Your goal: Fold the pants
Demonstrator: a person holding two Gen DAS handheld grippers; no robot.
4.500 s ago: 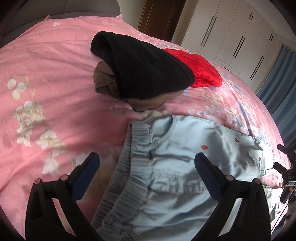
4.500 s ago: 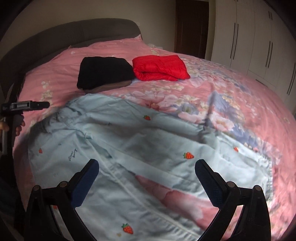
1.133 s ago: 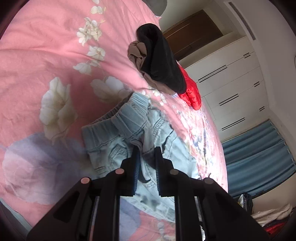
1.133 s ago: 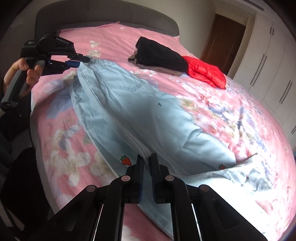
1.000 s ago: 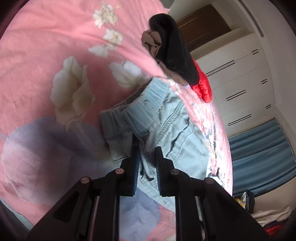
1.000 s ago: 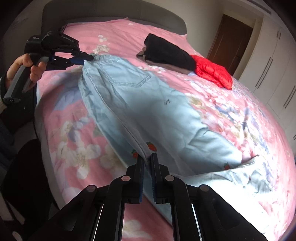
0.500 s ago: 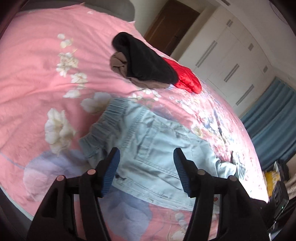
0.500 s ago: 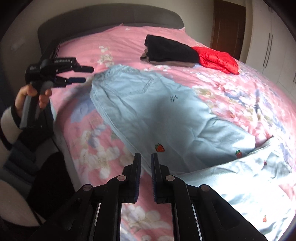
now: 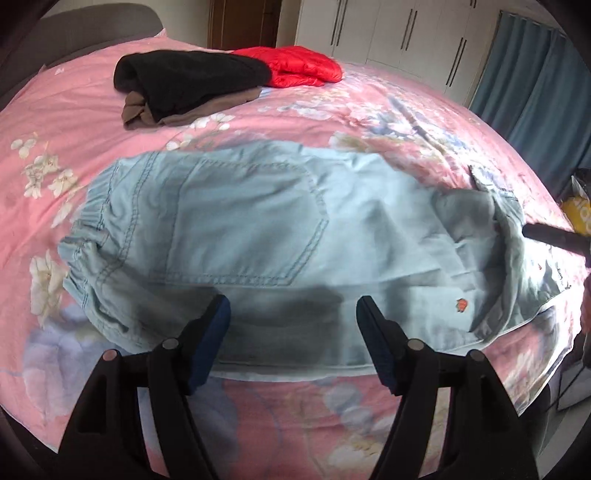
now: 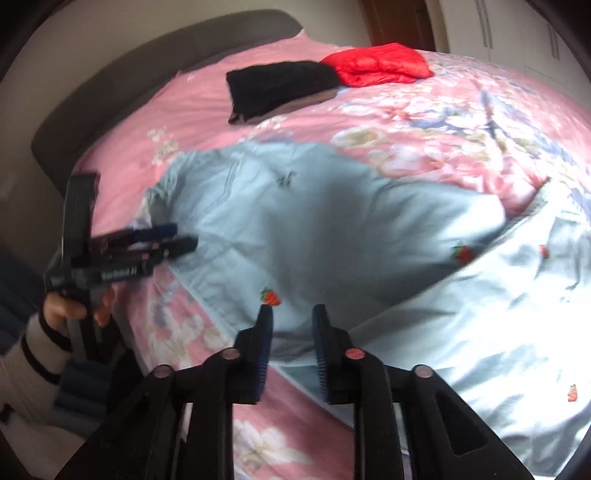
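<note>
Pale blue pants [image 9: 258, 229] with small strawberry prints lie across the pink bed, one leg folded over the other, elastic waistband at the left and a back pocket on top. My left gripper [image 9: 293, 314] hovers over their near edge, its jaws opening wide and nothing pinched. In the right wrist view the same pants [image 10: 314, 221] spread out ahead. My right gripper [image 10: 292, 321] sits above their near hem, jaws opening, with cloth showing under the gap but the pads off it. The left gripper [image 10: 173, 240], held by a hand [image 10: 62, 306], is at the waistband end.
A folded black garment [image 9: 192, 81] on a brown one and a folded red garment [image 9: 295, 70] lie near the grey headboard [image 10: 110, 92]. White wardrobes [image 9: 399, 33] and a blue curtain [image 9: 535, 81] stand beyond the bed. The bed's near edge runs just below both grippers.
Both grippers have let go of the pants and opened, the left first. Both views rolled level and drew back, and the pants now lie flat on the bed.
</note>
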